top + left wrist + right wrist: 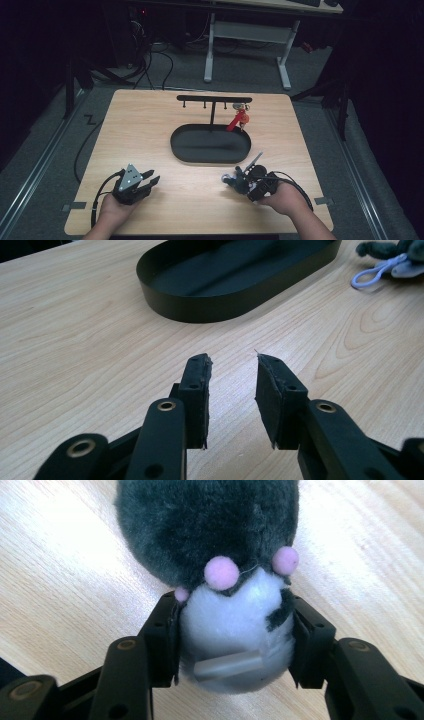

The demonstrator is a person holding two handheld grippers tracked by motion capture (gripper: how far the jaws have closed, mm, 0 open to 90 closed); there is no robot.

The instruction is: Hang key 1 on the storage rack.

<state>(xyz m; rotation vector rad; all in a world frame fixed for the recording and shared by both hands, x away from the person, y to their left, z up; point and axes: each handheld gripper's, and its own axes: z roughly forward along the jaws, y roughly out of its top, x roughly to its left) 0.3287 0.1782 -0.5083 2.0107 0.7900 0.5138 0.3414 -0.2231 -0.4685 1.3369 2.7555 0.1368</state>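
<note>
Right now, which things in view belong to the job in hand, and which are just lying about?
In hand:
right gripper, shut on the plush toy
hook stand with black tray

Lying about:
red key tag on the stand
left gripper, open, on the table

Black two-fingered grippers (150, 180), brass-ringed pivots, grey triangular plate, trailing black cables.

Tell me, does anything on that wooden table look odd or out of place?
Nothing looks spilled or broken. The black oval tray sits square under its black hook rack, with a red key tag hanging from one hook. The one odd sight is a grey and white plush toy squeezed between the right gripper pads.
</note>
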